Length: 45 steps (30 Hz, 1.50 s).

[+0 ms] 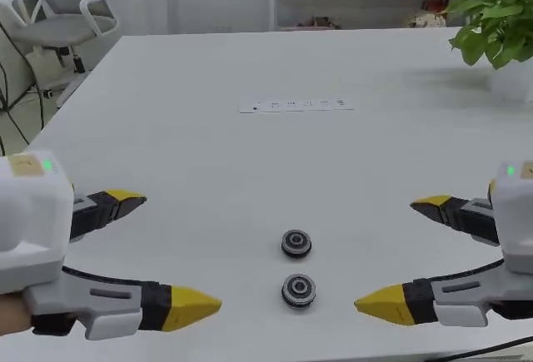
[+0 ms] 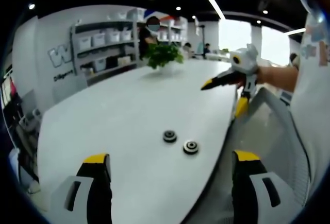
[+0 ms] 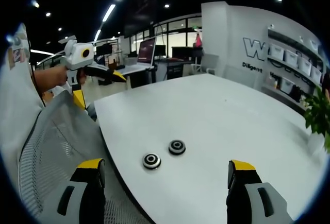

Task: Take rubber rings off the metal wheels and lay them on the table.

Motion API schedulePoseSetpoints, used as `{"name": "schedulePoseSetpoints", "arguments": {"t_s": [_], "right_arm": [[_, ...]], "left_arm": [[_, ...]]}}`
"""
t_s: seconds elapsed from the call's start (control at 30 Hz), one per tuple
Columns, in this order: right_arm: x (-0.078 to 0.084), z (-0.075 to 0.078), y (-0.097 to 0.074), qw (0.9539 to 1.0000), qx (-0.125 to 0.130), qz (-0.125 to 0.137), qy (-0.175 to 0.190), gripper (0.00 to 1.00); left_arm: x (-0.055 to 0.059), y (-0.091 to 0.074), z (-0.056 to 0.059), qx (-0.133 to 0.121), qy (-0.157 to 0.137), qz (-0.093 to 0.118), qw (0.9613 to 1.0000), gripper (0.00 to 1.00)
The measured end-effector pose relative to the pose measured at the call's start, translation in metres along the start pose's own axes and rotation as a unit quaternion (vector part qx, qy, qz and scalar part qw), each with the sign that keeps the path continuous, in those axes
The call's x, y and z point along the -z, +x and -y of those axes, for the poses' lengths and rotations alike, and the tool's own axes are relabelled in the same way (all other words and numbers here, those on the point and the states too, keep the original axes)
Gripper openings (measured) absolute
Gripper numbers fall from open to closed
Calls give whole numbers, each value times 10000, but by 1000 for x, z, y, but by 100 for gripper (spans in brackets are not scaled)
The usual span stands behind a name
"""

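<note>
Both pairs of jaws are standing wide apart and gripping nothing. The left gripper (image 1: 179,251) and the right gripper (image 1: 386,253) are hovering over the near edge of the white table (image 1: 250,162), their yellow tips facing each other. Between the two sets of tips, and touching neither, two metal wheels are lying on the tabletop. The near wheel (image 1: 298,290) is sitting level with the nearer tips, and the far wheel (image 1: 296,244) is sitting just beyond it, the two apart. Each wheel is lying flat with its axle hole pointing straight up and is wearing a dark outer ring (image 1: 285,290). Being round, neither is showing a long axis, but the pair is lining up away from the person. Beyond the jaws a flush socket strip (image 1: 296,106) is sitting mid-table, and a potted plant (image 1: 495,12) is standing at the far right. Farther off, an office chair (image 1: 67,12) and wall shelves (image 2: 103,44) are showing.
</note>
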State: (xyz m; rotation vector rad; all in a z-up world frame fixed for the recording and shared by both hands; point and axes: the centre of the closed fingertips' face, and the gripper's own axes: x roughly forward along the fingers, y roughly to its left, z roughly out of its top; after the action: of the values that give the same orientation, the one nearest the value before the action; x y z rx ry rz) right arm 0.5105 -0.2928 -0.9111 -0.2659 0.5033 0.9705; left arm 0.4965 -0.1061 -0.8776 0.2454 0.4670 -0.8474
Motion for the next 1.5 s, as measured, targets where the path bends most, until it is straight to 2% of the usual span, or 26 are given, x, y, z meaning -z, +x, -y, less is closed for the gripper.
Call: {"name": "schedulePoseSetpoints", "arguments": {"t_s": [0.5, 0.77, 1.23, 1.5], "right_arm": [[-7, 3, 10, 9994, -126, -27, -329, 99], [-4, 0, 21, 9979, -293, -119, -570, 97], [3, -1, 38, 9946, -551, -285, -833, 91], [9, -4, 48, 9929, -755, -346, -857, 89]], "left_arm": [[0, 12, -2, 112, 118, -95, 9998, 98], [-2, 20, -3, 201, 194, -149, 9995, 97], [6, 38, 1, 404, 435, -384, 9975, 91], [4, 50, 1, 550, 347, -375, 9972, 88]]}}
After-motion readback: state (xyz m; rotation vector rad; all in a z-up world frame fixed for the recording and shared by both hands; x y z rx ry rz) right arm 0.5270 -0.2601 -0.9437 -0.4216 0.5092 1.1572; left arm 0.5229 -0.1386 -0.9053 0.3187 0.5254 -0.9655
